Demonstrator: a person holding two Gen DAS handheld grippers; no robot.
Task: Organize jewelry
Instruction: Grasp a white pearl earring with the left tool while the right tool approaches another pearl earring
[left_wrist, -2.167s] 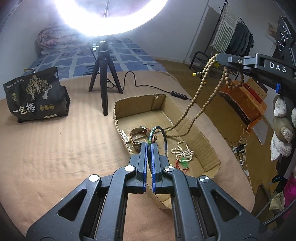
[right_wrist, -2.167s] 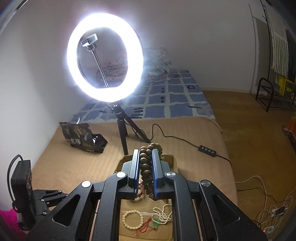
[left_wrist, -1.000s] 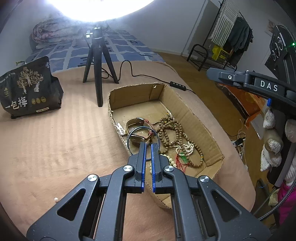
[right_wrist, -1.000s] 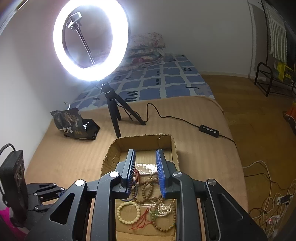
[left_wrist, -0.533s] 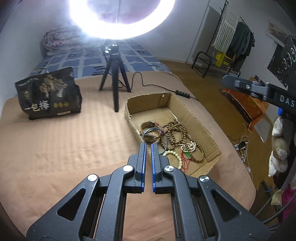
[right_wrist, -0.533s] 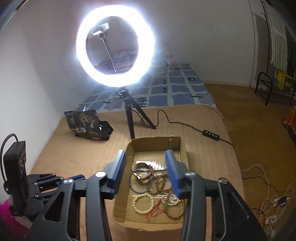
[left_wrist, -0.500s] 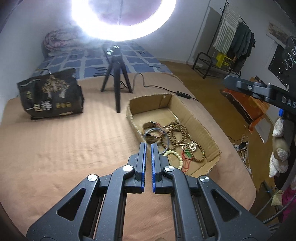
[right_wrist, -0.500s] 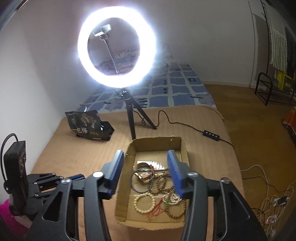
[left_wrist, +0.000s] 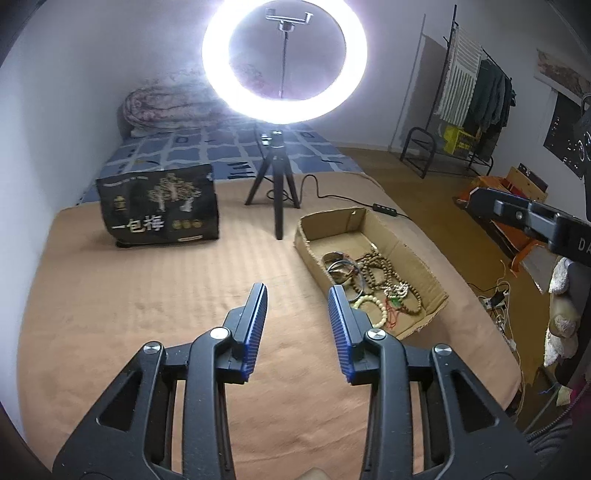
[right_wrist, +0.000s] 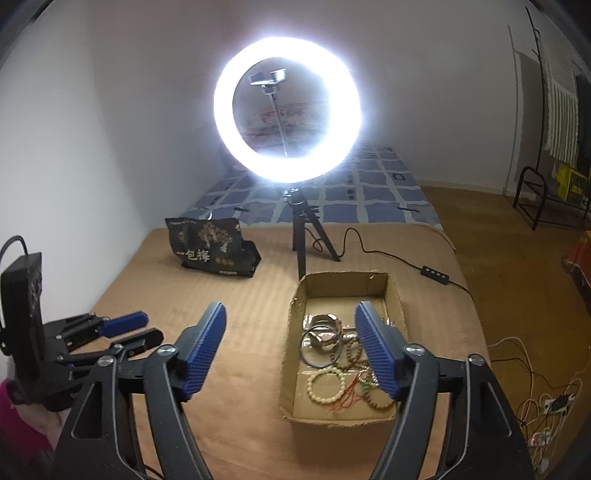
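Note:
An open cardboard box lies on the brown bed cover. It holds a wood-bead necklace, a cream bead bracelet, a dark bangle and a watch. My left gripper is open and empty, held back above the cover left of the box; it also shows in the right wrist view. My right gripper is open and empty, pulled back above the box's near left edge; its arm shows in the left wrist view.
A lit ring light on a black tripod stands just behind the box, its cable and switch trailing right. A black snack bag stands at the back left. The bed edge drops to wooden floor on the right.
Both grippers drew back and up from the box. The left let go of the dark bangle and opened wide; the right dropped the wood beads into the box and opened wider.

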